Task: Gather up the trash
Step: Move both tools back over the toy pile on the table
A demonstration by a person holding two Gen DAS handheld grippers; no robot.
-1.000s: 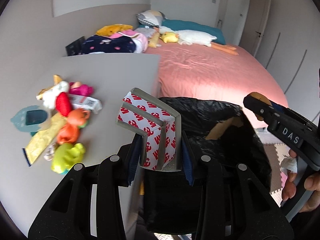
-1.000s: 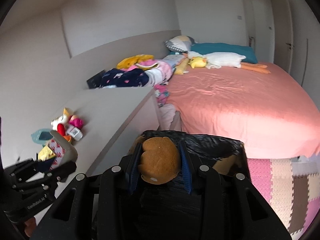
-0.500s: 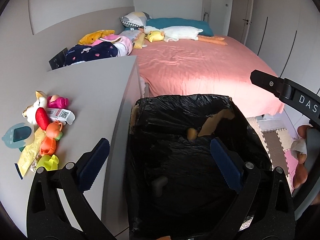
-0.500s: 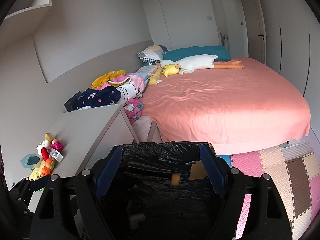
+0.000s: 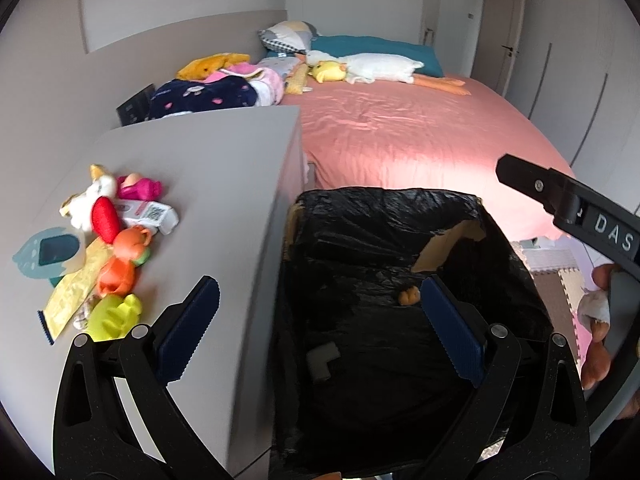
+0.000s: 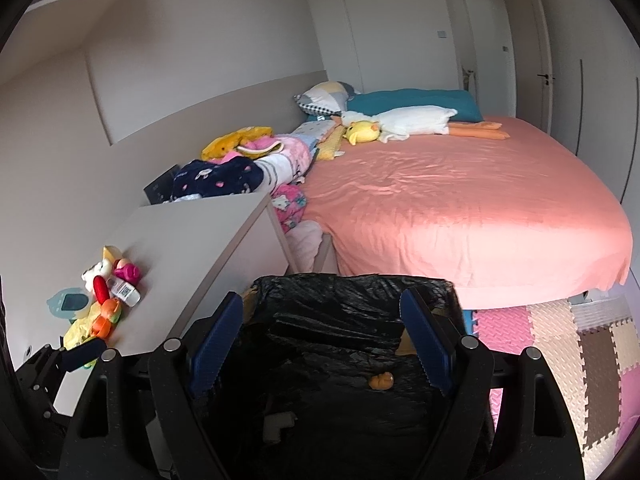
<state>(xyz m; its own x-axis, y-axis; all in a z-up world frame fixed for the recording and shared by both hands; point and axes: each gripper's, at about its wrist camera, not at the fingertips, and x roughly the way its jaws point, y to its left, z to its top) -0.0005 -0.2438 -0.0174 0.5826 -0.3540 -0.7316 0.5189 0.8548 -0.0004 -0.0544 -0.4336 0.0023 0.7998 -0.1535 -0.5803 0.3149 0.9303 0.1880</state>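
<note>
Both my left gripper [image 5: 316, 316] and right gripper [image 6: 320, 336] gaped empty, jaws just opened; two scraps lay in the bin [image 5: 384, 208] (table clutter [image 5: 100, 248] remained).

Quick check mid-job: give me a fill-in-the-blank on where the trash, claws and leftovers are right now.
1. The grey bracket and the brown scrap lie inside the ____.
2. Both the left claw and the right claw are ____.
3. The toys sit on the grey ____.
4. The bed sheet is ____.

Answers: bin; open; cabinet; pink
</note>
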